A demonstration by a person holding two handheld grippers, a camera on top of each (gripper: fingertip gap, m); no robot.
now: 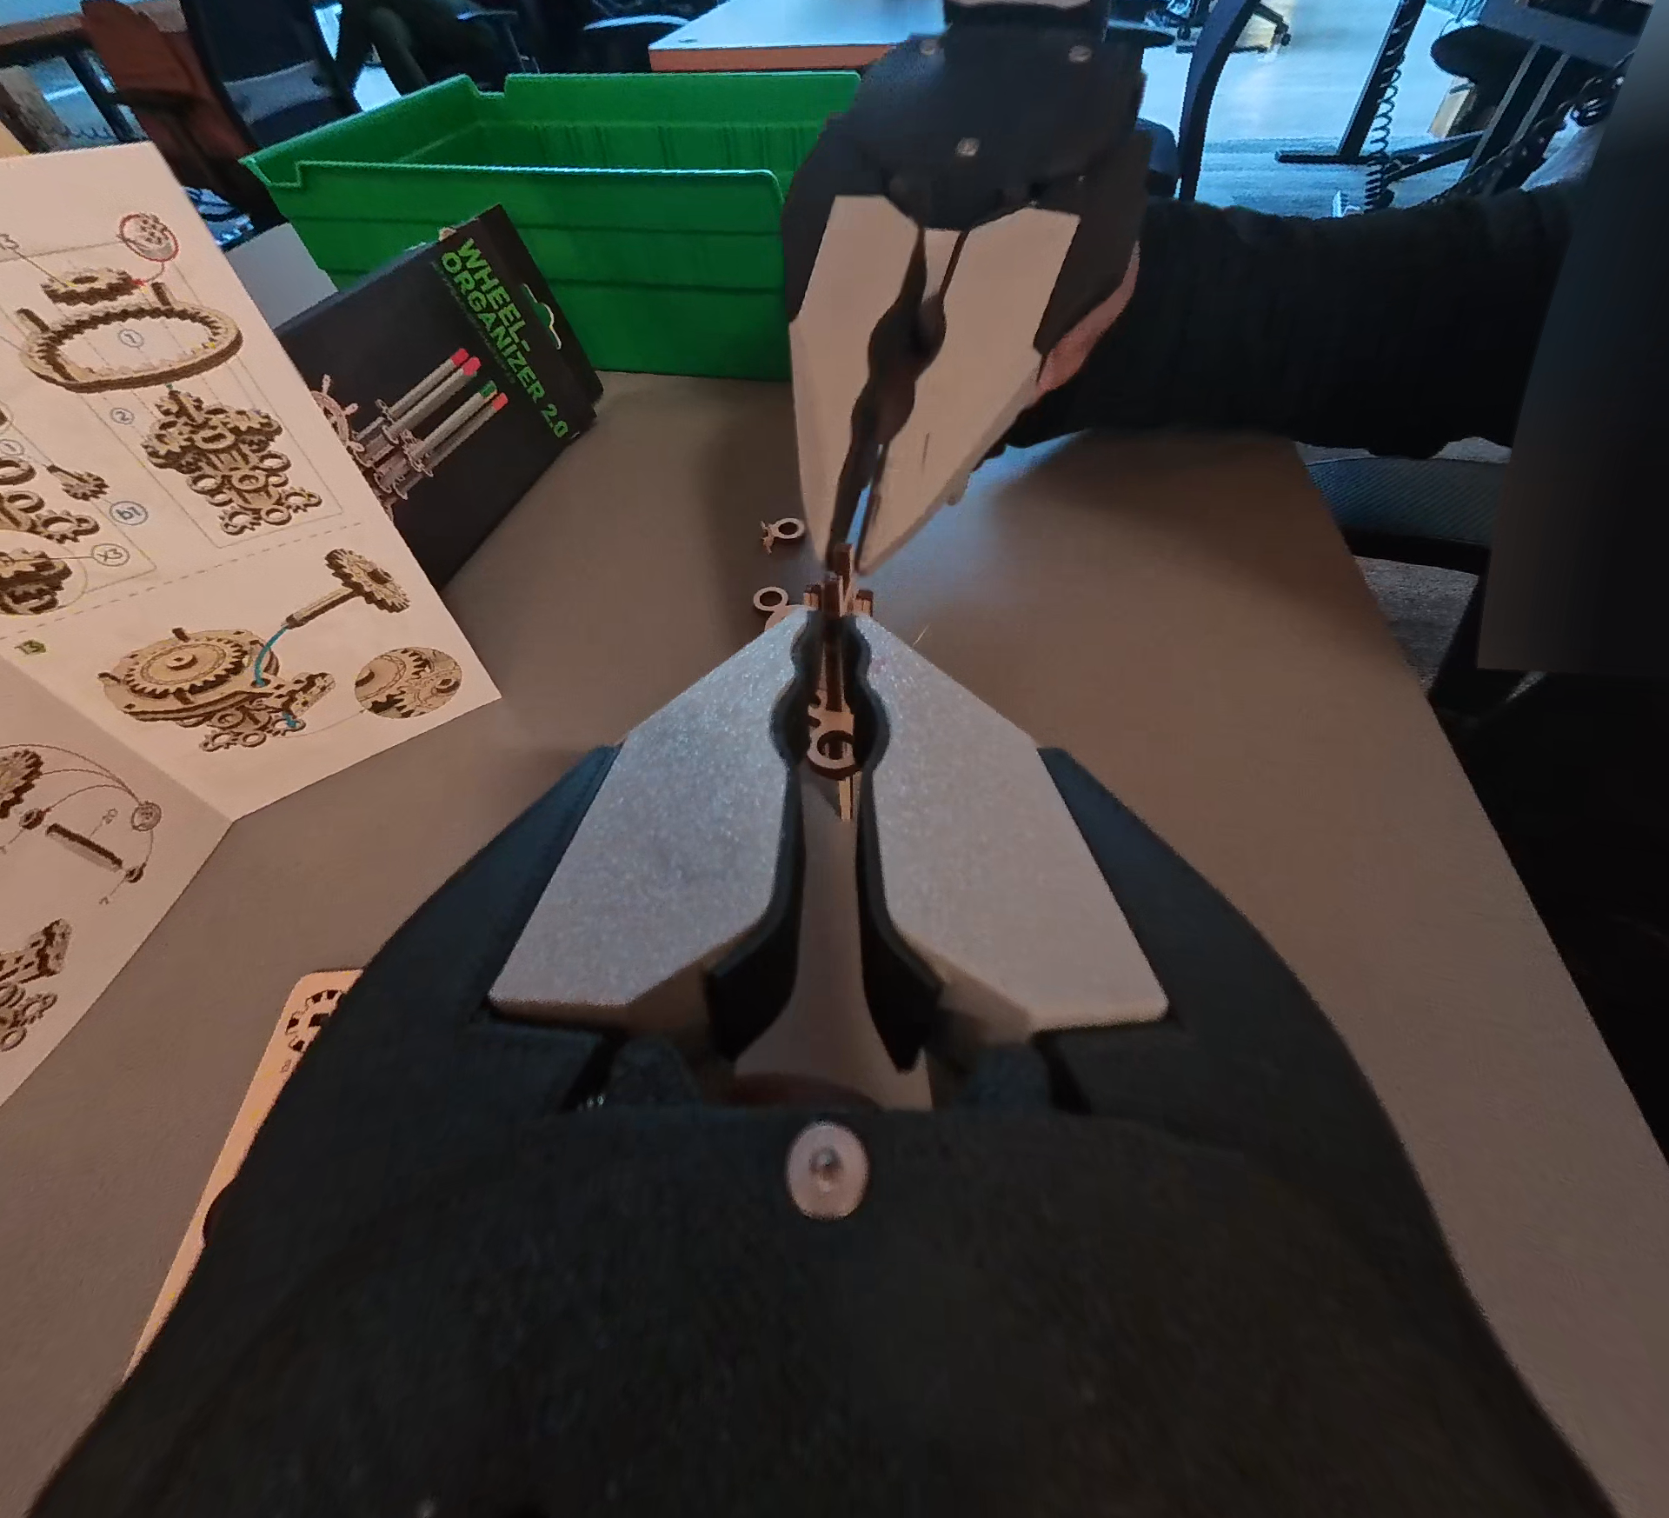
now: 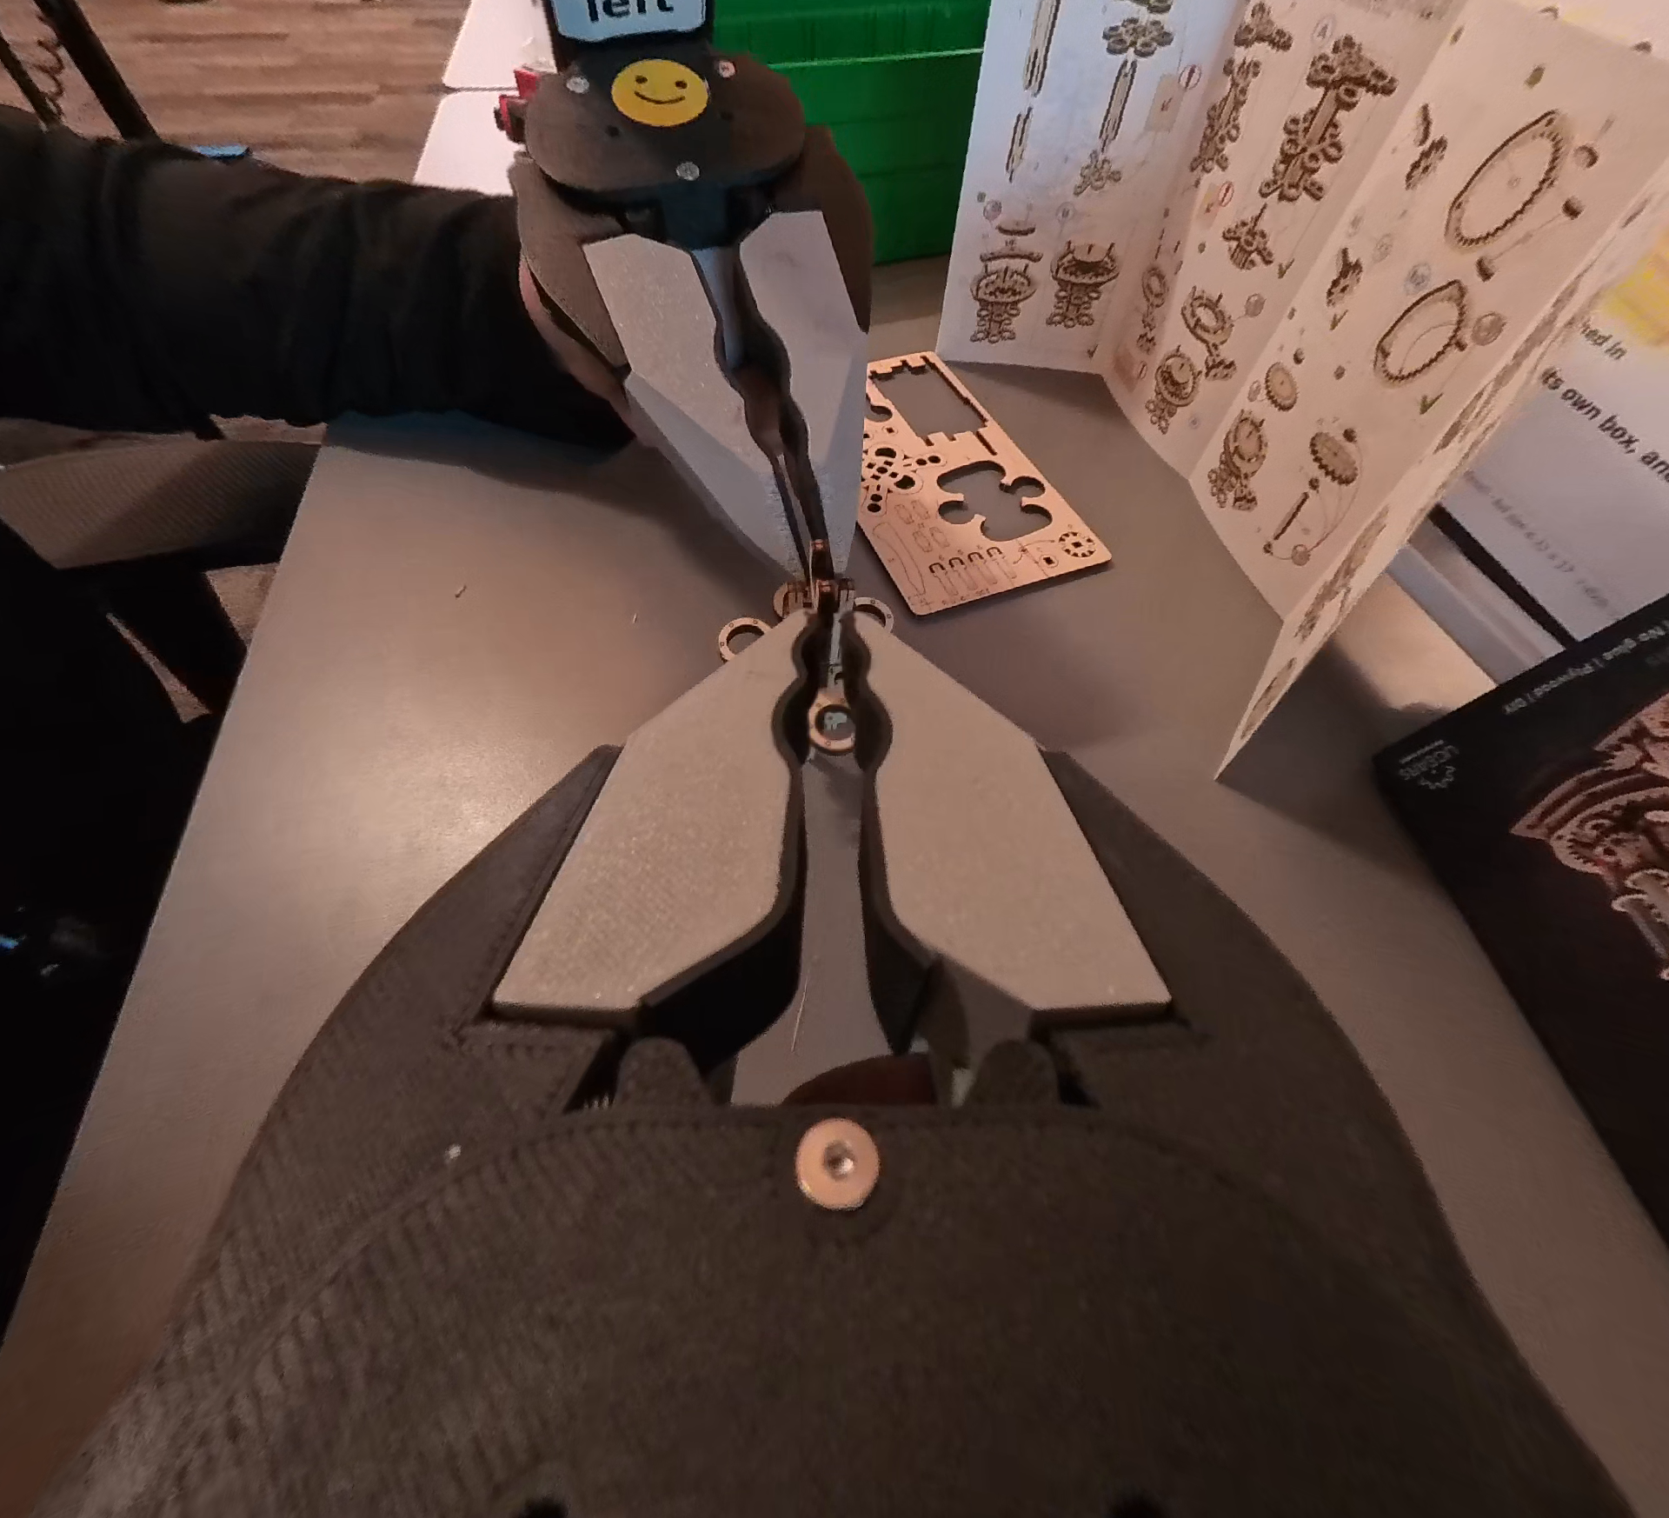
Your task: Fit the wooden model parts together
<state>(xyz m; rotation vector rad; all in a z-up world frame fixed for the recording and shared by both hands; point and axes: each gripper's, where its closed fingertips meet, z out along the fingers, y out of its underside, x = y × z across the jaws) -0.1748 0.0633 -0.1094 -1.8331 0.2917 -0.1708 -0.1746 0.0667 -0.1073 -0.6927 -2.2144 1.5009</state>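
In the left wrist view, my left gripper is shut on a thin wooden part with ring holes, held on edge between the pads. My right gripper comes down from above, shut on another small wooden part that touches the first tip to tip. In the right wrist view, my right gripper is shut on its ringed wooden part, and my left gripper meets it from above. Both are held just above the grey table. The joint itself is mostly hidden by the fingertips.
Loose wooden ring pieces lie on the table under the tips. A punched-out wooden sheet, a folded instruction sheet, a black box and a green bin stand around. Both grippers' tips are close together, under 4 cm apart.
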